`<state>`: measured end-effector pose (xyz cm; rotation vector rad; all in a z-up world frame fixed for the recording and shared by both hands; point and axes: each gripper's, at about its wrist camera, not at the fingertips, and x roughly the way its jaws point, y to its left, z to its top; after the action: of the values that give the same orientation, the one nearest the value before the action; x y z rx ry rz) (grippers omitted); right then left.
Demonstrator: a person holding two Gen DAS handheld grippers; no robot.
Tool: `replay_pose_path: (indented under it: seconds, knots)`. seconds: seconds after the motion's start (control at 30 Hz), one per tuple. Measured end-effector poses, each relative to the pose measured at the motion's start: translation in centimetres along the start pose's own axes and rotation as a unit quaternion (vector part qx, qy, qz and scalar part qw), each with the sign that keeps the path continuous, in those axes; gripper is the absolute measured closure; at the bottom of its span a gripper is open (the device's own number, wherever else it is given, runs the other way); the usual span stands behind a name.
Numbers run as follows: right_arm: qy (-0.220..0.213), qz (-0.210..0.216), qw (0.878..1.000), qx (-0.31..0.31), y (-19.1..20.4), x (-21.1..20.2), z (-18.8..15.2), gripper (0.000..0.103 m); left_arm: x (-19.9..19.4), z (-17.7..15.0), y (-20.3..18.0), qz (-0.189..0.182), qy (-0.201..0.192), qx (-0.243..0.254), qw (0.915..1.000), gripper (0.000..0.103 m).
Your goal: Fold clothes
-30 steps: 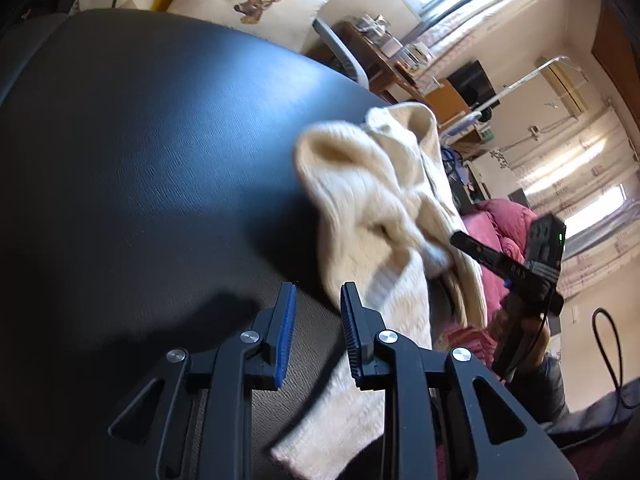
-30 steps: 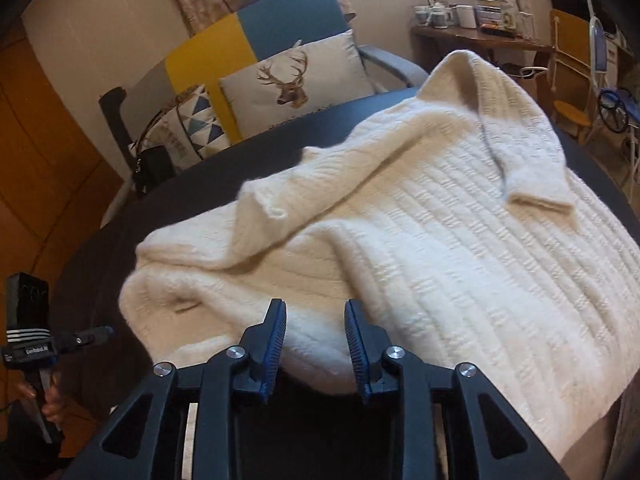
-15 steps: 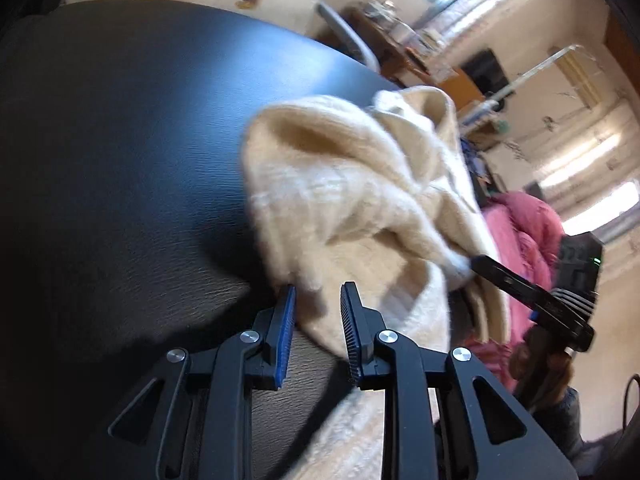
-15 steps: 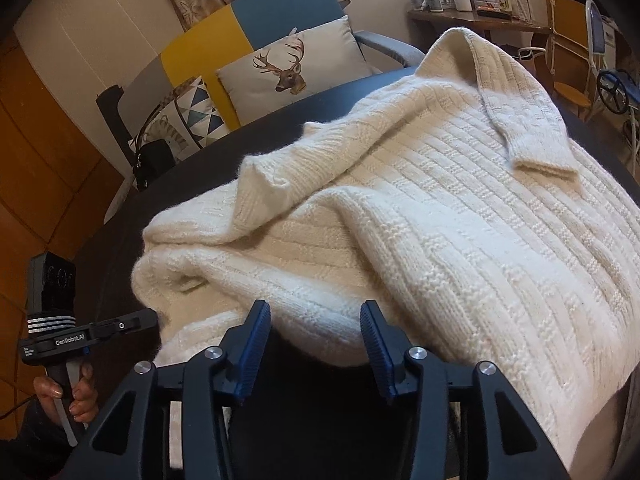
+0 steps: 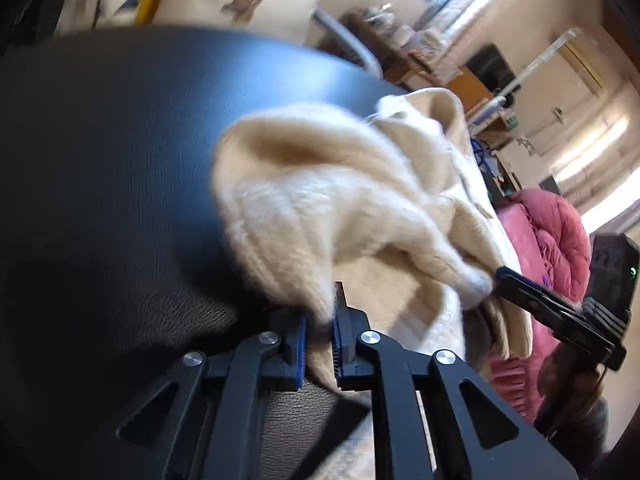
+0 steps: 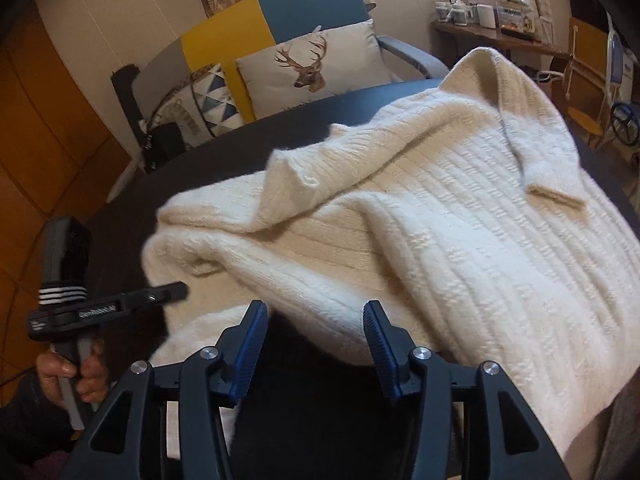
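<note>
The left gripper [image 5: 320, 336] has just been closing and now pinches a fold of the cream sweater [image 5: 344, 208] between its blue pads [image 5: 300, 346]; the knit bunches up in a rounded hump directly ahead of the tips and a little to their right. To the left of this gripper the black table [image 5: 120, 152] lies bare right out to its curved far edge, so that side is free. To its right the sweater drapes over the table's near edge, and past that edge the right gripper's black finger shows at the cloth.

The right gripper [image 6: 316, 338] has just been opening; its jaws stand well apart with nothing between them, and dark table shows through the gap. The sweater's [image 6: 460, 216] rolled hem lies just ahead of both tips, not touched by either pad [image 6: 250, 344]. From there the garment spreads ahead and to the right, covering most of the table [image 6: 240, 152], with one sleeve lying across it near the far right. Left of this gripper the left gripper's finger [image 6: 160, 294] reaches the sweater's edge, held by a hand [image 6: 76, 368]. Beyond the table's far edge stands a chair with a deer cushion [image 6: 312, 66]
</note>
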<state>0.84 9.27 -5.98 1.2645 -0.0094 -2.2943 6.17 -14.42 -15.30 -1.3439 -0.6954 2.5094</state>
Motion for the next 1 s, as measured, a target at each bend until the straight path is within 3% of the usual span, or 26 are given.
replay_pose_path:
  seconds: [0.1, 0.13, 0.2, 0.3, 0.43, 0.5, 0.53, 0.6, 0.63, 0.73, 0.8, 0.93, 1.0]
  knots:
    - [0.0, -0.045, 0.999, -0.001, -1.2, -0.2, 0.2, 0.061, -2.4, 0.5, 0.0, -0.015, -0.03, -0.001, 0.9994, 0.096]
    - [-0.011, -0.054, 0.998, 0.013, -2.0, -0.4, 0.3, 0.066, -3.3, 0.7, 0.1, -0.019, -0.04, -0.004, 0.999, 0.096]
    - [-0.023, -0.055, 0.997, 0.042, -3.3, -0.8, 0.7, 0.068, -4.9, 1.1, 0.3, -0.026, -0.06, -0.008, 0.9978, 0.096]
    - [-0.001, -0.091, 0.996, 0.013, -3.1, 0.4, 1.0, 0.07, -7.4, 1.3, 1.6, -0.04, -0.076, -0.019, 0.9961, 0.097]
    - [0.032, -0.103, 0.994, -0.024, -2.0, 2.5, 0.9, 0.07, -9.3, 1.9, 2.8, -0.066, -0.088, -0.043, 0.993, 0.097]
    - [0.035, -0.111, 0.992, -0.052, -1.1, 3.1, 1.0, 0.083, -10.0, 2.4, 2.7, -0.076, -0.093, -0.048, 0.9916, 0.097]
    - [0.037, -0.113, 0.991, -0.064, -0.7, 3.4, 1.0, 0.098, -10.4, 2.5, 2.5, -0.079, -0.096, -0.046, 0.9912, 0.097]
    - [0.048, -0.104, 0.99, -0.077, -0.2, 4.2, 1.1, 0.101, -11.3, 2.9, 2.1, -0.086, -0.101, -0.042, 0.9903, 0.097]
    - [0.055, -0.082, 0.992, -0.079, 0.0, 4.4, 1.1, 0.103, -11.7, 3.1, 1.9, -0.08, -0.101, -0.037, 0.991, 0.097]
    - [0.05, 0.02, 0.996, -0.066, 0.8, 3.1, 1.8, 0.103, -11.8, 3.5, 2.1, -0.006, -0.078, -0.019, 0.9967, 0.097]
    - [0.038, 0.052, 0.995, -0.074, 1.4, 1.8, 2.5, 0.102, -11.0, 3.4, 2.9, 0.015, -0.058, -0.026, 0.9979, 0.097]
    - [0.04, 0.017, 0.992, -0.121, 2.0, 2.1, 4.3, 0.102, -9.2, 2.4, 3.6, 0.042, -0.03, -0.03, 0.9982, 0.097]
    - [0.069, -0.002, 0.988, -0.135, 1.6, 4.3, 5.1, 0.1, -8.8, 1.8, 3.6, 0.052, -0.022, -0.025, 0.9981, 0.097]
